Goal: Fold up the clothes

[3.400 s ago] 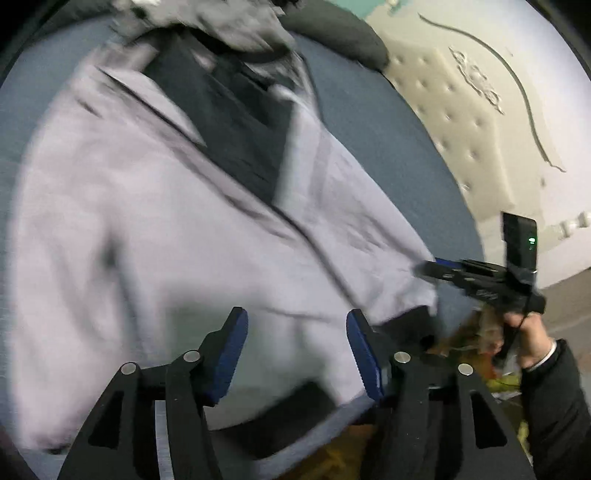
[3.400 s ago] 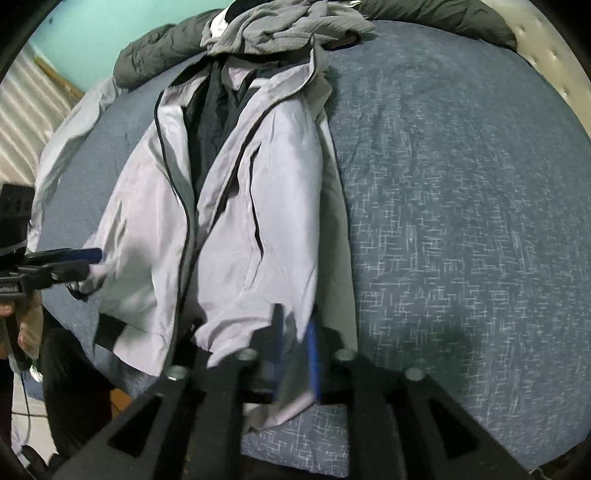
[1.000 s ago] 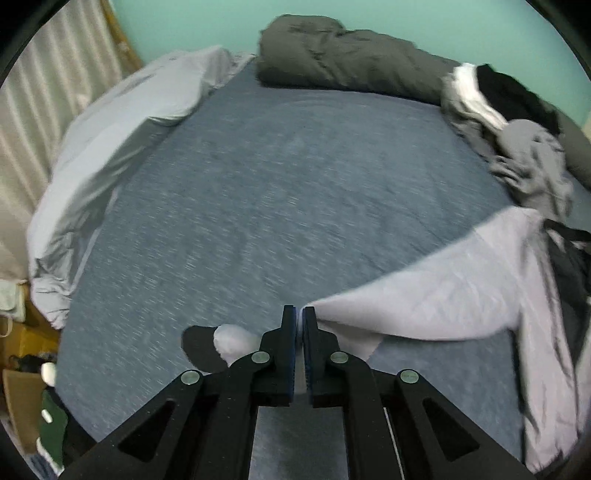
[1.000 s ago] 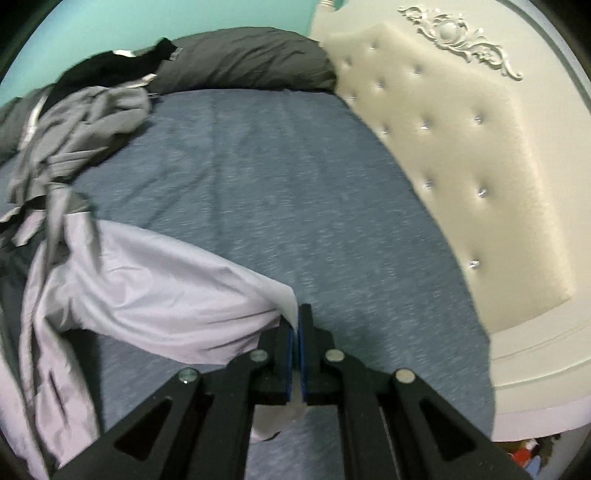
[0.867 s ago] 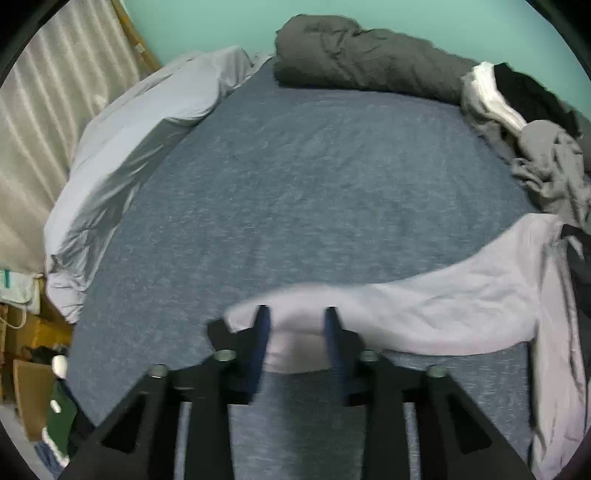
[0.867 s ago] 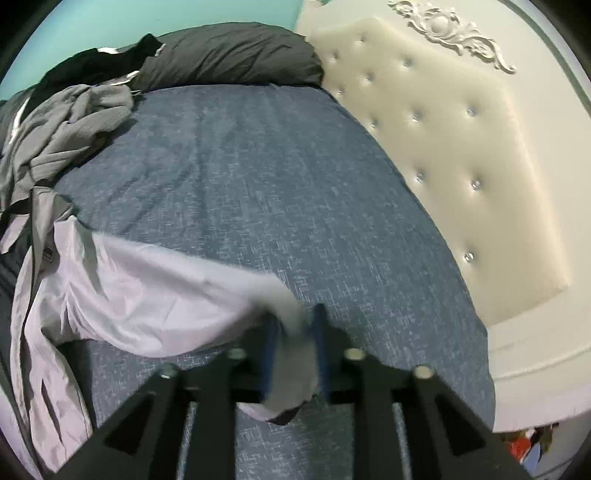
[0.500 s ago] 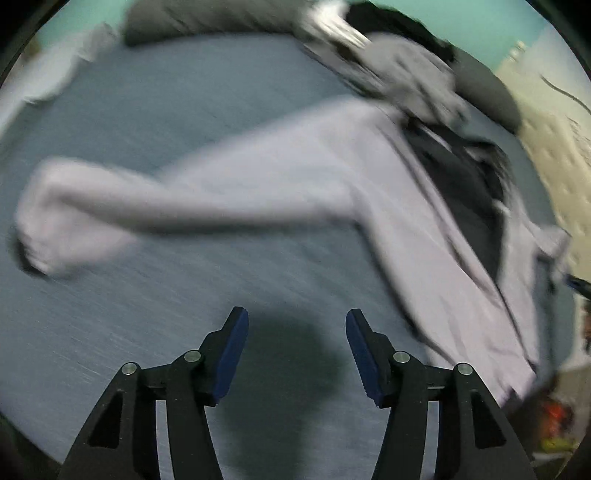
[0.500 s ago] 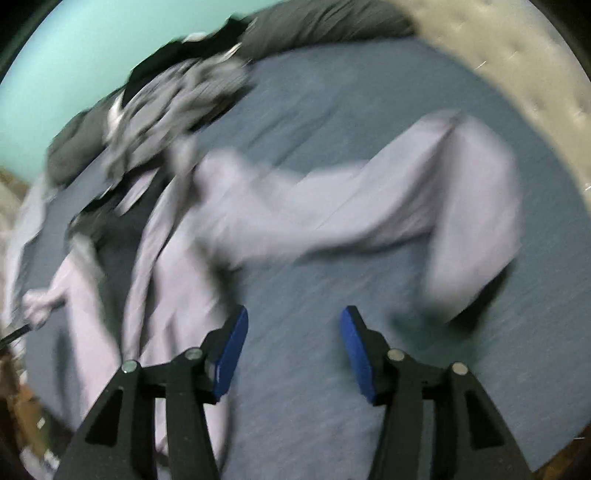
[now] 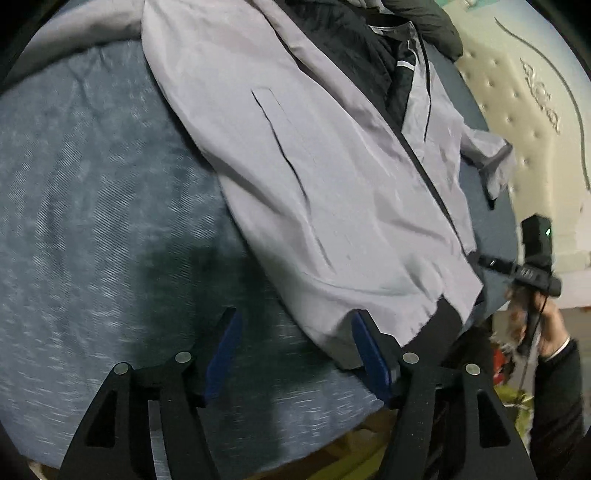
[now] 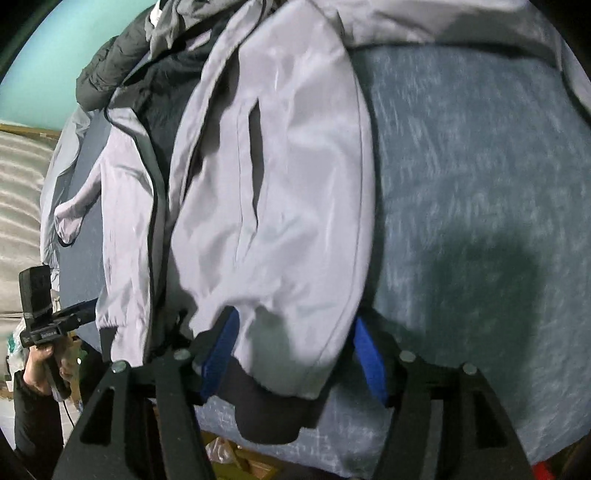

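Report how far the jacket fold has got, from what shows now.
Done: the grey jacket lies front up on the blue bed, zip open, dark lining showing, sleeves out to the sides.
In hand: nothing gripped; the left gripper and right gripper are open at the dark hem band.
Left: every fold, and the grey clothes heap beyond the collar.
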`<move>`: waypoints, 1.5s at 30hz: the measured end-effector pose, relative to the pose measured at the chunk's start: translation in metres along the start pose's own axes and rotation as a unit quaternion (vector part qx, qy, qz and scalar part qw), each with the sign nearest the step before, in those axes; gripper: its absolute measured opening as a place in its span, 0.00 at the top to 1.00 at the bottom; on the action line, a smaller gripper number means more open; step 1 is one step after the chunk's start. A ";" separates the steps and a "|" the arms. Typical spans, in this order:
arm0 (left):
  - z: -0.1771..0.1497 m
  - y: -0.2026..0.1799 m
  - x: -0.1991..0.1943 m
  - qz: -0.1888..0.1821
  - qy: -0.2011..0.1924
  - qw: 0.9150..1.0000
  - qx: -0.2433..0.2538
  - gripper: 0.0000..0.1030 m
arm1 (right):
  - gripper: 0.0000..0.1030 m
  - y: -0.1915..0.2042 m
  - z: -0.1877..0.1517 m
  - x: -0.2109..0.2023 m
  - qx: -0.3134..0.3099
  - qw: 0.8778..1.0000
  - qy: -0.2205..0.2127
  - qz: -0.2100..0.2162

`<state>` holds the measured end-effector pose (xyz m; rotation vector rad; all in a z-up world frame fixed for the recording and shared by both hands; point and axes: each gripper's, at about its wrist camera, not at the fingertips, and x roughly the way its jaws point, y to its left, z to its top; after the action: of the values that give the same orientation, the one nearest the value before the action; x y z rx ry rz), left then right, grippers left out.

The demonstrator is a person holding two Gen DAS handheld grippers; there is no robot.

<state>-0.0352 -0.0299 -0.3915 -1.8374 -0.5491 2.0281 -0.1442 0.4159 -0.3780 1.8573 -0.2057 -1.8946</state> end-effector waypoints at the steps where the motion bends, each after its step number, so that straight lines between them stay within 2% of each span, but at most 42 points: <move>1: 0.000 -0.001 0.003 -0.003 0.002 1.000 -0.004 0.35 | 0.38 0.001 -0.003 0.002 0.000 1.000 0.002 0.001; 4: 0.003 -0.004 0.008 -0.015 0.000 1.000 -0.012 0.35 | 0.38 0.003 -0.010 0.007 0.000 1.000 0.007 0.000; 8: 0.005 -0.009 0.015 -0.011 -0.001 1.000 0.000 0.37 | 0.39 0.006 -0.016 0.011 -0.003 1.000 0.011 -0.002; 9: 0.006 -0.008 0.017 -0.014 0.000 1.000 -0.002 0.46 | 0.41 0.006 -0.017 0.012 -0.002 1.000 0.010 -0.003; 11: 0.006 -0.004 0.019 -0.025 -0.002 1.000 -0.013 0.63 | 0.58 0.006 -0.018 0.010 -0.003 1.000 0.003 -0.003; 12: 0.007 -0.003 0.019 -0.028 -0.004 0.999 -0.016 0.72 | 0.61 0.007 -0.019 0.009 -0.004 1.000 -0.001 -0.003; 13: 0.007 -0.004 0.019 -0.024 -0.005 1.000 -0.009 0.78 | 0.68 0.007 -0.020 0.008 -0.007 1.000 -0.005 -0.003; 14: 0.007 -0.006 0.019 -0.020 -0.006 1.000 -0.002 0.88 | 0.74 0.008 -0.021 0.007 -0.009 1.000 -0.008 -0.003; 15: 0.007 -0.007 0.017 -0.018 -0.007 1.000 0.002 0.91 | 0.76 0.009 -0.022 0.005 -0.012 1.000 -0.012 -0.004; 17: 0.007 -0.007 0.011 -0.018 -0.013 1.000 0.008 0.96 | 0.85 0.010 -0.023 0.000 -0.021 1.000 -0.020 -0.006; 18: 0.007 -0.007 0.006 -0.016 -0.018 1.000 0.012 0.98 | 0.85 0.010 -0.024 -0.003 -0.026 0.999 -0.025 -0.007; 22: 0.004 0.004 -0.021 -0.006 -0.034 0.999 0.038 0.99 | 0.88 0.009 -0.025 -0.023 -0.046 0.998 -0.044 -0.014; 28: -0.010 0.035 -0.063 0.034 -0.031 0.997 0.054 0.99 | 0.89 0.004 -0.026 -0.062 -0.056 0.996 -0.064 -0.024; 34: -0.025 0.066 -0.103 0.072 -0.028 0.995 0.069 0.99 | 0.89 -0.004 -0.042 -0.072 -0.065 0.996 -0.043 -0.046; 41: -0.029 0.099 -0.068 0.088 0.001 0.995 0.037 0.99 | 0.90 -0.023 -0.056 -0.026 -0.054 0.995 0.007 -0.086; 45: -0.021 0.097 -0.055 0.110 0.016 0.993 0.035 0.95 | 0.85 -0.021 -0.053 -0.024 -0.058 0.993 0.017 -0.103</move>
<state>-0.0083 -0.1398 -0.3945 -1.9582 -0.2713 2.1229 -0.0978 0.4562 -0.3692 1.8916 0.1086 -1.9624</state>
